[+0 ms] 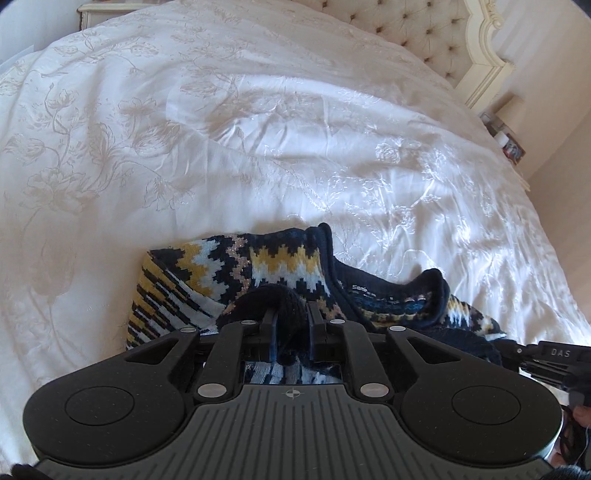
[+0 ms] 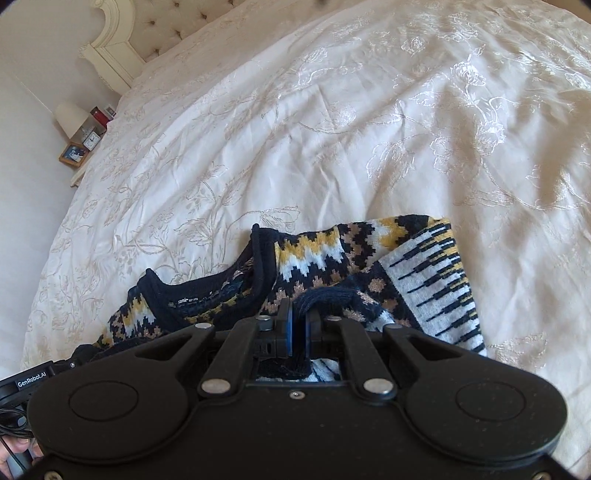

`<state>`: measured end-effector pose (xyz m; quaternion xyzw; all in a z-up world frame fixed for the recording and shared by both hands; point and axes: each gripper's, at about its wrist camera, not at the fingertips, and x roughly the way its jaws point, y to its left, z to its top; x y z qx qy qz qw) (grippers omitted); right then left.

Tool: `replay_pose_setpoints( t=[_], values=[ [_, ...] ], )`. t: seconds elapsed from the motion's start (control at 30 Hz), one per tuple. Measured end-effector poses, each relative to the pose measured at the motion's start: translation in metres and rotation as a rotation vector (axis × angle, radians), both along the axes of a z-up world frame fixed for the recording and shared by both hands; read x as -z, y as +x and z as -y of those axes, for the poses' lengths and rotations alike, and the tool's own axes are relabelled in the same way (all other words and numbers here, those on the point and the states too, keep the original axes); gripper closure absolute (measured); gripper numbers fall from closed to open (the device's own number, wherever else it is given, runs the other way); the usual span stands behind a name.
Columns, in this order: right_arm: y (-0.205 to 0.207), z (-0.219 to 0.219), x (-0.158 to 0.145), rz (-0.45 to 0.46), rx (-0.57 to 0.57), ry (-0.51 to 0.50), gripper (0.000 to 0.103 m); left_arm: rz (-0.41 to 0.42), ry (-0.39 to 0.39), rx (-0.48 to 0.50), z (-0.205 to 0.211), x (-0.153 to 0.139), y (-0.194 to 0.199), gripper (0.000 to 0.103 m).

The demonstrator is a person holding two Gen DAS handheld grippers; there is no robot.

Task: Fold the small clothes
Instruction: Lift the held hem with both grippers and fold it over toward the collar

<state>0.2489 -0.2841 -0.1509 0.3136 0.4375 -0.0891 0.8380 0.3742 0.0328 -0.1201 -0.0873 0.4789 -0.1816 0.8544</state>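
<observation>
Lying bunched on the white bedspread near its edge, the patterned sweater has navy ribbed cuffs pinched on both sides: the left gripper is clamped on one, the right gripper pressed tight on another. A bedside table stands beyond.

One patterned knit sweater is lying on one white embroidered bedspread. Two grippers are showing: left gripper, right gripper. One tufted headboard is standing behind. One clock and one framed photo are sitting bedside.
</observation>
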Motion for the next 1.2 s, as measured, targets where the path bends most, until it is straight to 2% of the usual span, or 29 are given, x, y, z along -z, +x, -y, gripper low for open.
replay_pose_setpoints(
  t=[0.13, 0.2, 0.23, 0.33, 0.43, 0.47, 0.53, 0.57, 0.67, 0.9, 0.97, 1.03, 1.07, 1.1, 1.13, 1.17, 1.2],
  values=[
    [0.016, 0.0, 0.01, -0.034, -0.005, -0.013, 0.091, 0.021, 0.023, -0.01, 0.001, 0.006, 0.014, 0.075],
    [0.023, 0.001, 0.015, -0.051, -0.003, -0.014, 0.09, 0.025, 0.02, -0.018, 0.0, 0.006, 0.024, 0.065],
    [0.027, 0.003, 0.017, -0.057, 0.002, -0.011, 0.09, 0.023, 0.017, -0.023, -0.001, 0.006, 0.029, 0.064],
    [0.032, 0.006, 0.02, -0.063, 0.023, -0.003, 0.086, 0.043, 0.028, -0.037, -0.004, 0.002, 0.042, 0.056],
    [0.033, 0.008, 0.02, -0.055, 0.044, 0.002, 0.083, 0.075, 0.033, -0.026, -0.008, -0.004, 0.046, 0.044],
    [0.033, 0.008, 0.019, -0.049, 0.046, -0.002, 0.078, 0.081, 0.036, -0.02, -0.009, -0.006, 0.046, 0.041],
    [0.029, 0.008, 0.015, -0.02, 0.057, -0.034, 0.041, 0.088, 0.048, 0.001, -0.011, -0.008, 0.045, 0.04],
    [0.026, 0.008, 0.012, 0.003, 0.063, -0.054, 0.034, 0.086, 0.055, 0.013, -0.011, -0.008, 0.044, 0.038],
    [0.022, 0.008, 0.005, 0.029, 0.052, -0.095, 0.032, 0.074, 0.068, 0.051, -0.011, -0.004, 0.039, 0.036],
    [0.01, -0.008, 0.006, -0.025, -0.055, -0.195, 0.026, 0.013, 0.146, 0.116, 0.001, 0.019, 0.035, 0.036],
    [0.005, -0.015, 0.008, -0.038, -0.087, -0.222, 0.025, -0.013, 0.135, 0.127, 0.002, 0.025, 0.039, 0.036],
    [0.001, -0.019, 0.01, -0.052, -0.109, -0.248, 0.022, -0.038, 0.13, 0.145, 0.005, 0.03, 0.041, 0.037],
    [-0.001, -0.02, 0.011, -0.057, -0.119, -0.259, 0.022, -0.045, 0.134, 0.162, 0.008, 0.032, 0.042, 0.048],
    [-0.002, -0.021, 0.012, -0.061, -0.128, -0.268, 0.022, -0.04, 0.13, 0.188, 0.01, 0.032, 0.041, 0.073],
    [-0.002, -0.022, 0.013, -0.066, -0.137, -0.277, 0.022, -0.025, 0.14, 0.206, 0.013, 0.032, 0.041, 0.085],
    [-0.002, -0.021, 0.013, -0.07, -0.142, -0.283, 0.022, 0.004, 0.182, 0.211, 0.017, 0.03, 0.039, 0.097],
    [-0.001, -0.021, 0.013, -0.072, -0.147, -0.288, 0.022, 0.031, 0.198, 0.222, 0.019, 0.028, 0.038, 0.097]
  ],
)
